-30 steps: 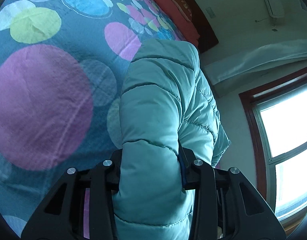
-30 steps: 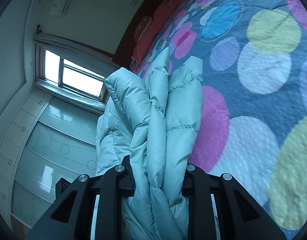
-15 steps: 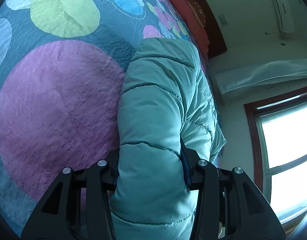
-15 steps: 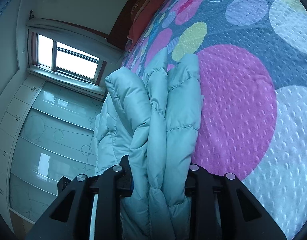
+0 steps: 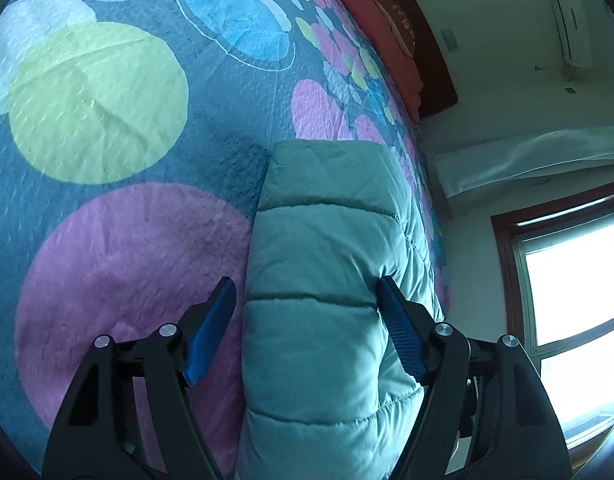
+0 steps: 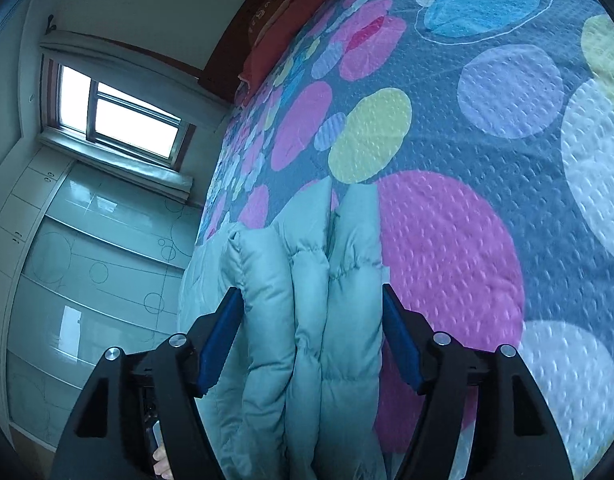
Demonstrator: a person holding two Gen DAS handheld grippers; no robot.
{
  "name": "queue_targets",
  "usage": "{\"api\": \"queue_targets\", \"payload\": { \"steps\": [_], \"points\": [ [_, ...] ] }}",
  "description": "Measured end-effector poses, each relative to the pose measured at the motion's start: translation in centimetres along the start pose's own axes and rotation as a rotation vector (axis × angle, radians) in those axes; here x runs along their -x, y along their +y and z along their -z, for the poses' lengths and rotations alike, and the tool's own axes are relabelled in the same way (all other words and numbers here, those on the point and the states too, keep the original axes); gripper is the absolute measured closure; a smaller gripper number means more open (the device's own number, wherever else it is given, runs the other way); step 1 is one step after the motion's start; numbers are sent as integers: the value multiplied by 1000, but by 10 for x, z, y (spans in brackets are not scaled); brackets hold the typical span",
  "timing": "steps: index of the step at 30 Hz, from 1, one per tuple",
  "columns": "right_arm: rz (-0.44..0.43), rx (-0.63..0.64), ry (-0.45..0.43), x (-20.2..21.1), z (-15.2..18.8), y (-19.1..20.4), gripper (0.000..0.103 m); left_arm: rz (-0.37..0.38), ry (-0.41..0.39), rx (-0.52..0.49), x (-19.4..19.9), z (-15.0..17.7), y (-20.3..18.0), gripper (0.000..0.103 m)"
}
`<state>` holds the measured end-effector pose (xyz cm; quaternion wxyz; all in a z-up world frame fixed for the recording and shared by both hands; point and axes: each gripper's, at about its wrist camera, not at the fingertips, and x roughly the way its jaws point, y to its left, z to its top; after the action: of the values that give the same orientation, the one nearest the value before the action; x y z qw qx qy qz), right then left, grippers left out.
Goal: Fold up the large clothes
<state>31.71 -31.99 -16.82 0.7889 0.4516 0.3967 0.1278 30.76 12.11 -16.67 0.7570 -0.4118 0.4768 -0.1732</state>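
A teal puffer jacket lies folded in layers on a bedspread with coloured circles. My left gripper is open, its blue-padded jaws spread on either side of the jacket's folded edge. In the right wrist view the jacket shows as several stacked layers. My right gripper is open too, its jaws standing around the layers, barely touching them.
Red pillows and a dark headboard lie at the far end of the bed. A window and glossy wardrobe doors stand beside the bed. An air conditioner hangs on the wall.
Both grippers have opened and let go of the jacket. The jacket now rests lower on the bedspread.
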Motion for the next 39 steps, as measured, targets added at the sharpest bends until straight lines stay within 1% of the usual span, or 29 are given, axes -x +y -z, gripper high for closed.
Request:
{"api": "queue_targets", "payload": {
  "steps": [1,2,3,4,5,7,9,10,12,14,16,17,19,20,21,22,23,24,26,29,32,36,37,38,39],
  "points": [
    [-4,-20,0,-3,-2,-4,35,-7,-2,-1,-3,-1,-1,34],
    [-14,-46,-3,-5,-4,-8,35,-7,-1,0,-6,-1,-2,40],
    [-33,-73,-9,-6,-6,-12,35,-7,1,5,-9,-2,-2,43],
    [-47,-95,-17,-8,-7,-15,41,-10,0,15,-12,-2,-2,45],
    [-55,-104,-20,-9,-8,-16,49,-12,-5,25,-14,-2,-1,49],
    [-66,-120,-15,-13,-8,-18,70,-16,-18,40,-18,-2,-2,54],
    [-69,-126,-22,-17,-9,-18,79,-30,-28,32,-22,-4,-8,58],
    [-66,-123,-31,-18,-10,-18,82,-38,-30,19,-24,-6,-10,60],
    [-64,-131,-41,-20,-12,-20,83,-51,-34,-4,-29,-8,-13,61],
    [-68,-142,-39,-22,-14,-21,83,-48,-30,-4,-29,-9,-13,61],
    [-61,-130,-30,-21,-15,-19,82,-46,-28,-24,-25,-8,-14,61],
    [-57,-123,-26,-20,-15,-17,81,-44,-31,-32,-22,-7,-15,60],
    [-47,-117,-23,-16,-14,-13,74,-40,-37,-32,-13,-4,-13,58],
    [-42,-115,-21,-11,-12,-12,71,-39,-42,-25,-8,-2,-12,52],
    [-39,-113,-19,-7,-9,-10,61,-38,-47,-18,-1,2,-11,49],
    [-40,-111,-20,-1,-5,-9,51,-38,-53,-14,5,6,-10,43],
    [-43,-109,-22,5,-1,-8,46,-36,-60,-12,11,12,-9,39],
    [-45,-105,-21,11,4,-6,41,-35,-65,-12,18,18,-7,37],
    [-58,-103,-11,21,18,-4,40,-35,-66,-8,28,33,-5,30],
    [-65,-99,28,30,45,-1,39,-36,-44,12,38,59,2,25],
    [-55,-89,37,40,70,2,36,-11,-12,31,41,80,8,24],
    [-67,-145,45,49,94,-6,36,14,27,40,36,94,10,25],
    [-79,-159,47,48,98,-9,36,20,30,45,36,96,11,28],
    [-87,-166,54,47,102,-11,36,31,33,47,36,97,11,36],
    [-91,-163,58,47,106,-12,37,45,37,47,35,98,10,39]
  ]
}}
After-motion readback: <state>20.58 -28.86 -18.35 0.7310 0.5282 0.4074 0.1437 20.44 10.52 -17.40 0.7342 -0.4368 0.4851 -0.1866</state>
